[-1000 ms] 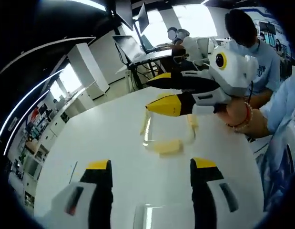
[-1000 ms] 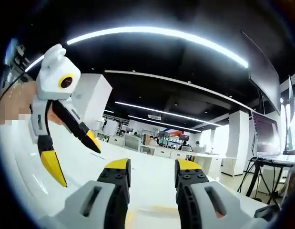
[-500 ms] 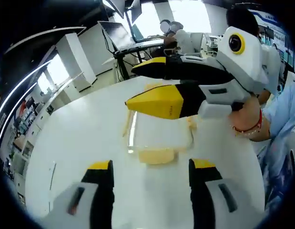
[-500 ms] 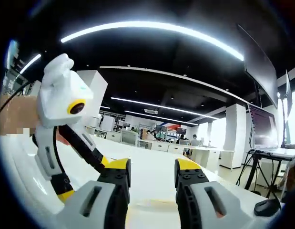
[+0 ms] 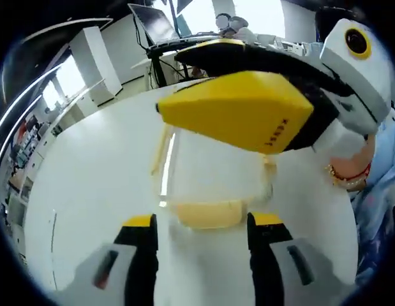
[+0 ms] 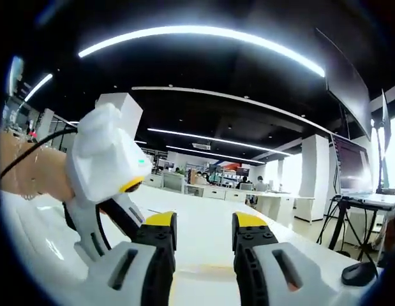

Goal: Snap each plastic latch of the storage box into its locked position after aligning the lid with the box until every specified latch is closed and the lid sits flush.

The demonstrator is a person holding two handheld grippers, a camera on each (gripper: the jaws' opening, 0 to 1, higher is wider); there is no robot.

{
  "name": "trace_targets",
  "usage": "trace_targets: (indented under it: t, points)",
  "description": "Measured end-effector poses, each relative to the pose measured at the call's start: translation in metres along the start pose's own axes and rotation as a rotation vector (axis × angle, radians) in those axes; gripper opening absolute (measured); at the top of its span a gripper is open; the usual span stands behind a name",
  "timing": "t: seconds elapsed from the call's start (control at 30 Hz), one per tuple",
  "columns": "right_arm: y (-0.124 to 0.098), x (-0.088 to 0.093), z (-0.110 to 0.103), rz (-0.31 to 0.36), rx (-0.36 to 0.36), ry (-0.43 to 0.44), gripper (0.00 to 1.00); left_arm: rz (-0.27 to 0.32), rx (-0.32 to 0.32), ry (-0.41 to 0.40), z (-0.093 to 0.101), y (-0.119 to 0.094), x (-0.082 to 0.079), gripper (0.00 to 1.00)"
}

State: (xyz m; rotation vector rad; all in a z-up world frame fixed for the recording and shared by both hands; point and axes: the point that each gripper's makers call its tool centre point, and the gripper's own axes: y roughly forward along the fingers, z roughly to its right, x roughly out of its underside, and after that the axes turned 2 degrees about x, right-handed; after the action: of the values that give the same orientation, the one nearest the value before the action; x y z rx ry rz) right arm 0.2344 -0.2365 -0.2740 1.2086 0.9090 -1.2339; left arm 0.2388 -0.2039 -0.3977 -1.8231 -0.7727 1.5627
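A clear plastic storage box [image 5: 210, 172] with pale yellow latches lies on the white table [image 5: 89, 172]. Its near latch [image 5: 207, 213] sits just beyond my left gripper [image 5: 203, 223], which stands open with nothing between its jaws. A side latch [image 5: 162, 146] runs along the box's left edge. My right gripper [image 5: 248, 89] reaches in from the right, close above the box, its big yellow jaw hiding the far side. In the right gripper view my right gripper [image 6: 203, 223] is open, and the left gripper's white body [image 6: 108, 153] hangs close at the left.
A person's hand [image 5: 350, 159] with a red bracelet holds the right gripper. A laptop on a stand [image 5: 152, 22] is beyond the table's far edge. A dark mouse [image 6: 357, 273] lies at the right; a monitor [image 6: 353, 172] stands there.
The left gripper has come closer to the box, so the near latch now lies at its jaws. The right gripper has come in over the box. Both grippers are nearer each other.
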Motion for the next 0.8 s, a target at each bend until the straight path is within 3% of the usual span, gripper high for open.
trace_targets:
  t: [0.47,0.8]
  points:
    - [-0.0016,-0.0003,-0.0036,-0.008,-0.011,0.005,0.34,-0.049,0.058,-0.003,0.0062,0.0083,-0.0034,0.42]
    - [-0.0004,0.0012,-0.0059,-0.019,-0.017,-0.014,0.34,-0.062,0.036,0.006,0.0040,0.0087,-0.0043,0.41]
